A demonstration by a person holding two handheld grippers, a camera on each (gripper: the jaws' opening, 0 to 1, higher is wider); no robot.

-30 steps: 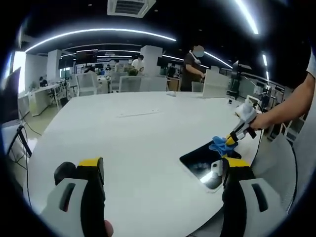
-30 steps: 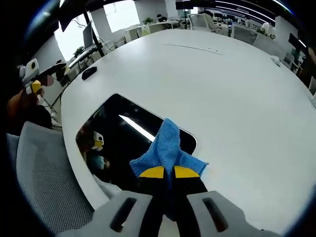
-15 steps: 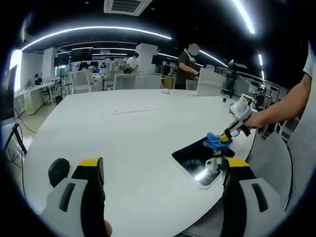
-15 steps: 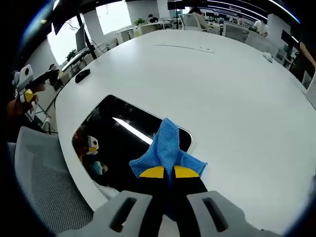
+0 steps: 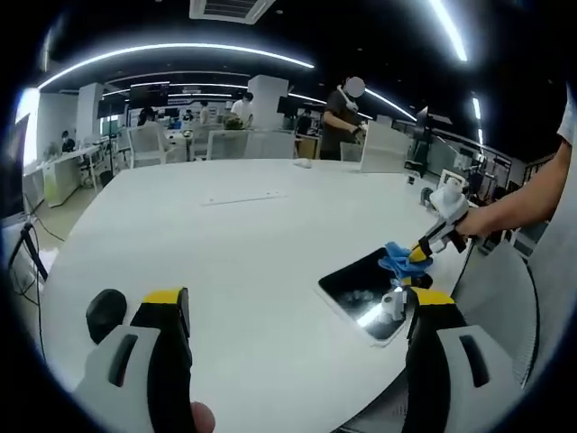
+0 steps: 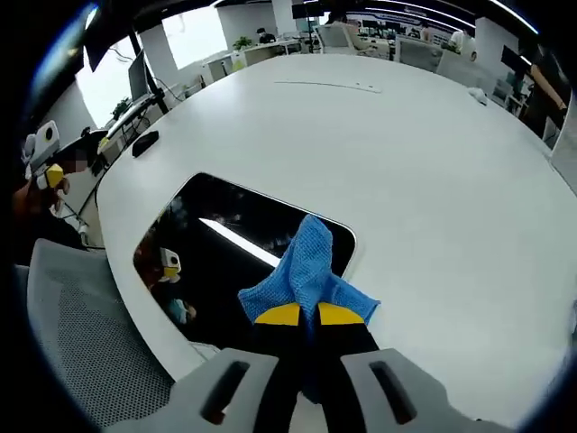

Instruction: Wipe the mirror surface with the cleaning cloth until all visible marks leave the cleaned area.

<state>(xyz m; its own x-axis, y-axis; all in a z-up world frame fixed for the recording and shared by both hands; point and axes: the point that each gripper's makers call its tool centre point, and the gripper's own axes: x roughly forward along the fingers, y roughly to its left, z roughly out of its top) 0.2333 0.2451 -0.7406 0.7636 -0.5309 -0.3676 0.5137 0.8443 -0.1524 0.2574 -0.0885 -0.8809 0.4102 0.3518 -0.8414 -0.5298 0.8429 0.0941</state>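
Cloth [image 6: 306,273] in right tool [image 6: 300,314], over mirror [image 6: 230,248] edge.

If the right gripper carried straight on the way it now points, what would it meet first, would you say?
Most likely the mirror: the right gripper is shut on the blue cloth, which hangs over the mirror's near corner. How much gap remains under the cloth is hard to judge.
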